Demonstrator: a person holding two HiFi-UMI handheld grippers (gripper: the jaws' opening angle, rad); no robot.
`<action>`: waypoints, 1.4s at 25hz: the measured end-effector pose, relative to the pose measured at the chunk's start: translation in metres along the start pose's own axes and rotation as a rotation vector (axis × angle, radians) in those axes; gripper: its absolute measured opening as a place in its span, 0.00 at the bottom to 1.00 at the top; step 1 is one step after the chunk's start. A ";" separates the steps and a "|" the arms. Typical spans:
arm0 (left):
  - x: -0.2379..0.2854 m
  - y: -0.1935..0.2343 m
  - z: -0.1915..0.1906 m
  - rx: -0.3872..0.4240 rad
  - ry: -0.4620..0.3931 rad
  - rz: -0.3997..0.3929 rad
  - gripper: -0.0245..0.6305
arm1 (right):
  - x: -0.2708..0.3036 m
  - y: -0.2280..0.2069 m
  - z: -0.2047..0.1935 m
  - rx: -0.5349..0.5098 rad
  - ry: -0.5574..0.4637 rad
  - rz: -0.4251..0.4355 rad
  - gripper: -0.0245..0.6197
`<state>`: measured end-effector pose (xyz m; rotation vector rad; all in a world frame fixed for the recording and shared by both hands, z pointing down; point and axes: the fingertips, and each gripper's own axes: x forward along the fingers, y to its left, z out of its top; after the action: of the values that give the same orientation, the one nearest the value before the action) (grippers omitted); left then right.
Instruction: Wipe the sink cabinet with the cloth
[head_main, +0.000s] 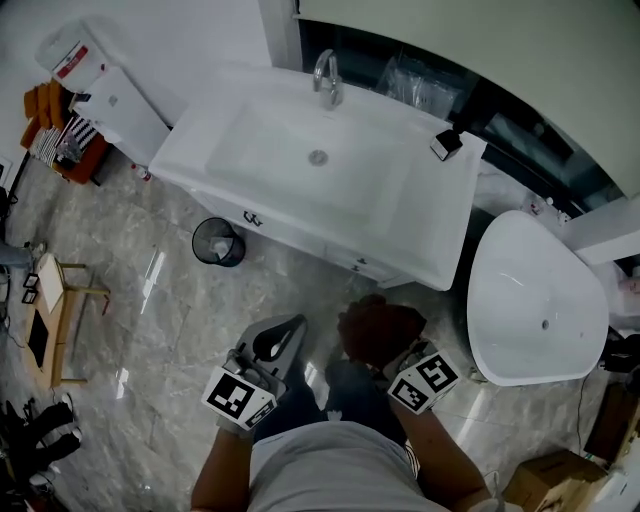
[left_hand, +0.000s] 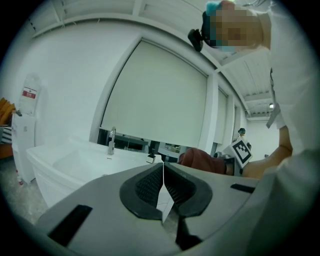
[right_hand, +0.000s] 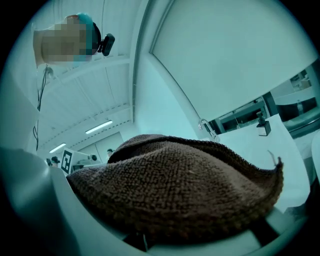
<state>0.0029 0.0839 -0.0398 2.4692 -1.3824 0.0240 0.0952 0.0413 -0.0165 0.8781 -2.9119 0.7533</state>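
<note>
The white sink cabinet (head_main: 330, 215) stands ahead of me, with a chrome tap (head_main: 327, 78) at its back edge and a small black and white bottle (head_main: 446, 144) at its right corner. A brown cloth (head_main: 378, 330) is bunched over my right gripper (head_main: 385, 345), which is shut on it, short of the cabinet front. In the right gripper view the cloth (right_hand: 175, 190) covers the jaws. My left gripper (head_main: 283, 340) is held beside it, shut and empty; its dark pads (left_hand: 150, 186) meet in the left gripper view, with the basin (left_hand: 85, 162) beyond.
A black waste bin (head_main: 218, 242) sits on the marble floor at the cabinet's left foot. A white oval tub (head_main: 535, 300) stands to the right. A small wooden stool (head_main: 55, 315) and a white dispenser (head_main: 75, 55) are at the left. A cardboard box (head_main: 545, 485) lies at bottom right.
</note>
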 end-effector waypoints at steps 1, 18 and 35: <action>0.002 0.005 -0.005 -0.003 0.001 -0.003 0.06 | 0.006 -0.003 -0.008 0.005 0.009 -0.001 0.12; 0.049 0.151 -0.242 -0.079 0.005 0.026 0.06 | 0.136 -0.153 -0.253 0.195 0.177 -0.068 0.12; 0.147 0.261 -0.447 -0.012 -0.063 -0.028 0.06 | 0.227 -0.308 -0.440 0.576 0.111 -0.087 0.12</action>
<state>-0.0758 -0.0411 0.4771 2.4990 -1.3686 -0.0684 0.0092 -0.1026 0.5418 0.9382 -2.5635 1.6131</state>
